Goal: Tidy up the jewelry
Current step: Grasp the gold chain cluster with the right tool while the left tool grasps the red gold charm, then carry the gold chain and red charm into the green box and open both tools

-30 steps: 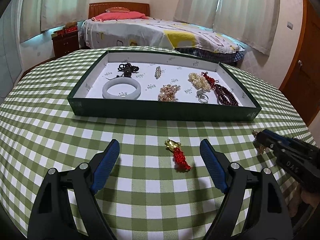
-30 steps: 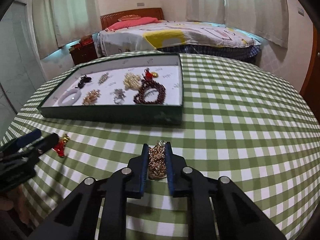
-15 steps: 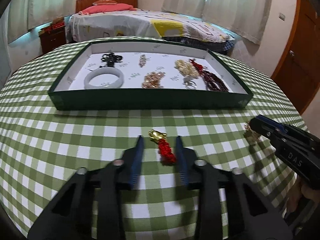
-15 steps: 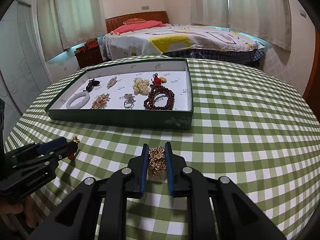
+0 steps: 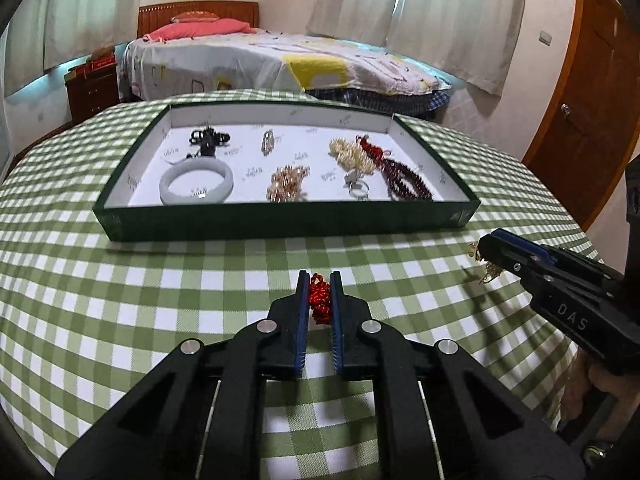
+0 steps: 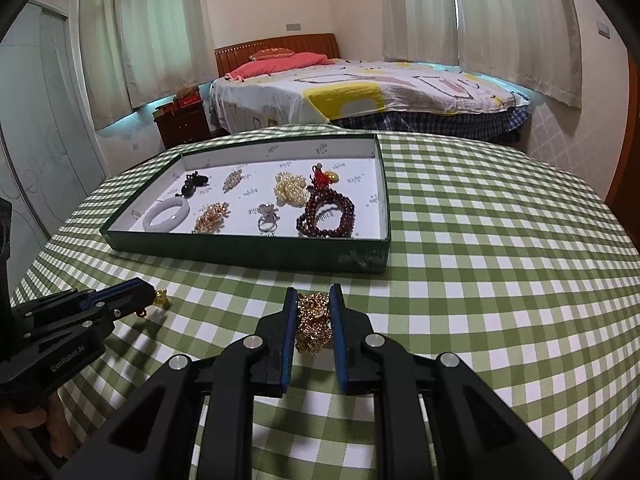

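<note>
The red knotted charm (image 5: 319, 298) with a gold end (image 6: 161, 298) sits pinched between the left gripper's (image 5: 319, 280) pads, over the checked cloth. The gold chain cluster (image 6: 313, 322) is clamped in the right gripper (image 6: 313, 296). The green tray (image 5: 280, 224), white inside, lies beyond them and holds a pale bangle (image 5: 196, 181), black beads (image 5: 208, 140), a small brooch (image 5: 267, 142), a gold piece (image 5: 287, 182), pearls (image 5: 350, 154), a ring (image 5: 357, 189), dark red beads (image 5: 406, 182) and a red charm (image 5: 368, 146).
</note>
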Demonstrator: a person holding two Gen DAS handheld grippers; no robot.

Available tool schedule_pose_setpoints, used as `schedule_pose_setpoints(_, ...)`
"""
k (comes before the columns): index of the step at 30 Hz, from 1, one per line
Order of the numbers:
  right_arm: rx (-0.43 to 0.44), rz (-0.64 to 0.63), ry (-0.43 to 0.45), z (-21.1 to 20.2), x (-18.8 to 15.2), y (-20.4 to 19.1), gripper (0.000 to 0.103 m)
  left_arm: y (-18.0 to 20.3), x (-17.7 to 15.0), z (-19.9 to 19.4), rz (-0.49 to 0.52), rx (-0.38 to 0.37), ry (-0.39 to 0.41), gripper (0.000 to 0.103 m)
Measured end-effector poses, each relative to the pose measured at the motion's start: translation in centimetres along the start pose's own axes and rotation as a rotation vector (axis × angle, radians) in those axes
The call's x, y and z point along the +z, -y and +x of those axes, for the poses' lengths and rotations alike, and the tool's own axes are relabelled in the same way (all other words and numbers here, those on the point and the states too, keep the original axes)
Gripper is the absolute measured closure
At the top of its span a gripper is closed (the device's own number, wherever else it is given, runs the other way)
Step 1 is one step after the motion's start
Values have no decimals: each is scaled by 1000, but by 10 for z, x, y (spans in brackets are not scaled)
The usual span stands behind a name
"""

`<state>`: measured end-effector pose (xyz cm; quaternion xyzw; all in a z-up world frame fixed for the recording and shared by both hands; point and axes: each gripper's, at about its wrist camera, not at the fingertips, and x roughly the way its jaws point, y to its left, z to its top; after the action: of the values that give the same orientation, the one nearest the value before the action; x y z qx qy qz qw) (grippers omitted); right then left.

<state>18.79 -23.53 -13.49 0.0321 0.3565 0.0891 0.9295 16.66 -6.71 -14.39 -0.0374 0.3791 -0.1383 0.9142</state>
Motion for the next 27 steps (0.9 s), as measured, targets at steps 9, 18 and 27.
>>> schedule_pose_setpoints(9, 9, -5, 32, -9, 6, -5, 86, -5, 6, -15, -6, -1, 38, 93)
schedule_pose_setpoints(18, 28, -6, 68, -21, 15, -11, 86, -8, 18, -32, -10, 3, 89, 93)
schedule_pose_setpoints(27, 53, -20, 112, -30, 33, -23, 86, -12, 35, -46, -12, 7, 144, 93)
